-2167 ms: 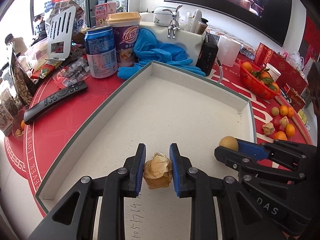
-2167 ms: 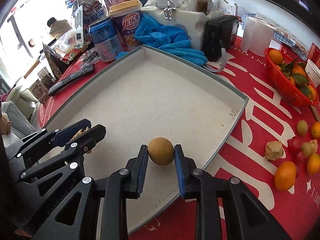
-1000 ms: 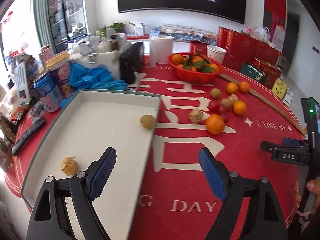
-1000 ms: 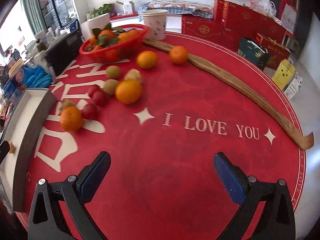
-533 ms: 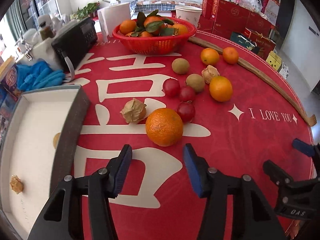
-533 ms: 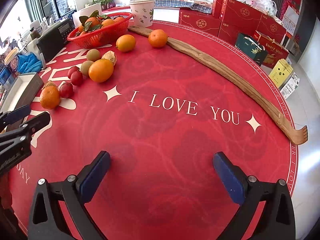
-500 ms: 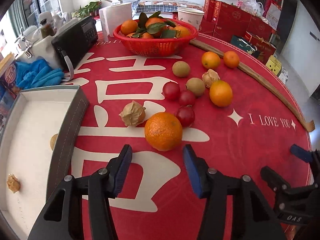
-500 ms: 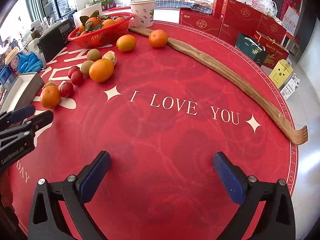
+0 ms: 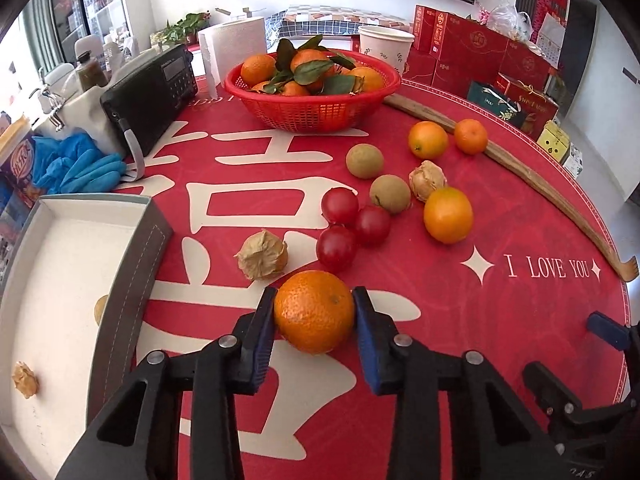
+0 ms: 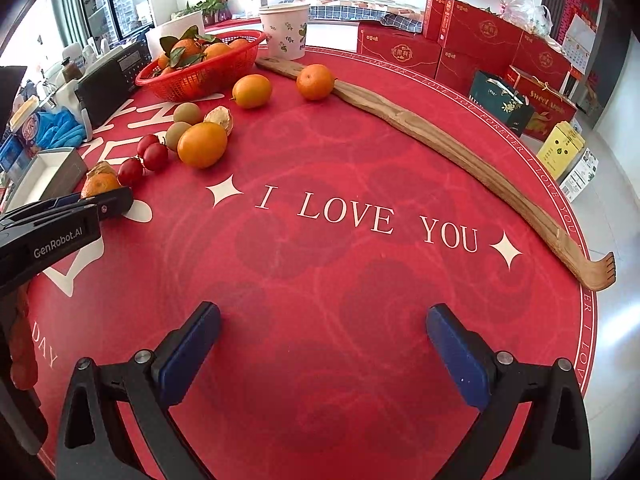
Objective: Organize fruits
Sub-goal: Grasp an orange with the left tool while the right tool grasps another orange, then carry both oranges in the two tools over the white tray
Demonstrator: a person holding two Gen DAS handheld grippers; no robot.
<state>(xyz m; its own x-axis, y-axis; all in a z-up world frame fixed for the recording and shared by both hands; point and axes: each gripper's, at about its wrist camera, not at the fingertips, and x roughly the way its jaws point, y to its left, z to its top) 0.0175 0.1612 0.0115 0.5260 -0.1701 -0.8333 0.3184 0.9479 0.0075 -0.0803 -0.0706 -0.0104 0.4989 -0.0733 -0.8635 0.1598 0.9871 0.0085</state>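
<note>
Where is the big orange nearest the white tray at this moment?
In the left wrist view, the big orange sits low centre between the left gripper pads, beside a papery husk fruit.

Before you, a round, dimpled orange mandarin (image 9: 314, 312) rests on the red printed tablecloth, pressed between two blue pads. Just beyond lie a papery tan husked fruit (image 9: 262, 255), three glossy red cherry tomatoes (image 9: 336, 243), and two brownish-green round fruits (image 9: 390, 193), clustered close together.

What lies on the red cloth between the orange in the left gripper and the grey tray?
In the left wrist view, one papery husked fruit lies slightly beyond the line between the orange and the tray. Otherwise that stretch shows only bare cloth.
</note>
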